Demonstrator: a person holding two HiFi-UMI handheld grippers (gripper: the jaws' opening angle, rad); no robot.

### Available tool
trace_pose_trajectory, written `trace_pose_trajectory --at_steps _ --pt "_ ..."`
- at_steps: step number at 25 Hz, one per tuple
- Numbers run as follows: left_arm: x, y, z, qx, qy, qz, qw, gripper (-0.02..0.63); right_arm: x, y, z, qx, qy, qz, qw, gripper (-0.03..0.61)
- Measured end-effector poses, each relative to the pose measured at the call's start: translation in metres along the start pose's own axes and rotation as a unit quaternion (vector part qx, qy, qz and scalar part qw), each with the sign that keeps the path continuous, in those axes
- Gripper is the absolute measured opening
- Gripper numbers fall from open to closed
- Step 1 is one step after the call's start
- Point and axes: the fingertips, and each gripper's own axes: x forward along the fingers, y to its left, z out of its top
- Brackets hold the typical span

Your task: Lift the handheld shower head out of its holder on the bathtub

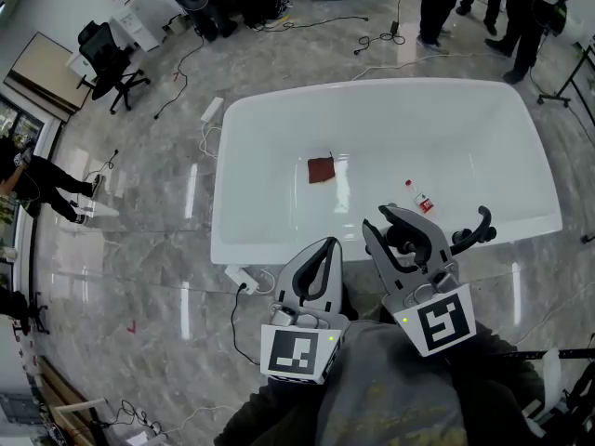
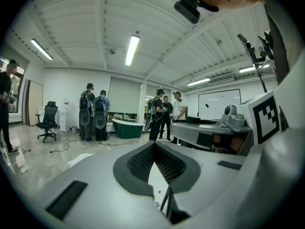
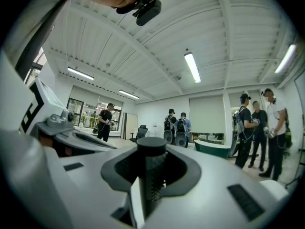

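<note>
- While the black handheld shower head (image 3: 151,175) sits between its pads, the right gripper (image 1: 389,223) is clamped on the textured handle, at the near rim of the white oval bathtub (image 1: 279,244) in the head view.
- The left gripper (image 1: 323,247) is just beside it, with its jaws together and nothing between them.
- Inside the tub lie a dark red square cloth (image 1: 321,169) and a small red-labelled bottle (image 1: 420,199), apart from each other.
- Glossy grey marble floor (image 1: 139,240) surrounds the tub.

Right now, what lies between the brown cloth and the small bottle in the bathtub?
Head view: only bare bathtub floor between cloth and bottle.
</note>
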Motion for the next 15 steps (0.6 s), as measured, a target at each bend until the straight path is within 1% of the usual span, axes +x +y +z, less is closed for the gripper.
trace_pose_trajectory --at_steps 10,15 --pt "-0.003 -0.010 0.008 0.012 -0.009 -0.003 0.9999 0.003 -0.009 0.000 0.010 -0.001 -0.015 0.004 1.000 0.103" --pt "-0.007 -0.016 0.013 0.017 -0.013 -0.004 0.9998 0.003 -0.016 0.002 0.023 -0.003 -0.028 0.006 1.000 0.103"
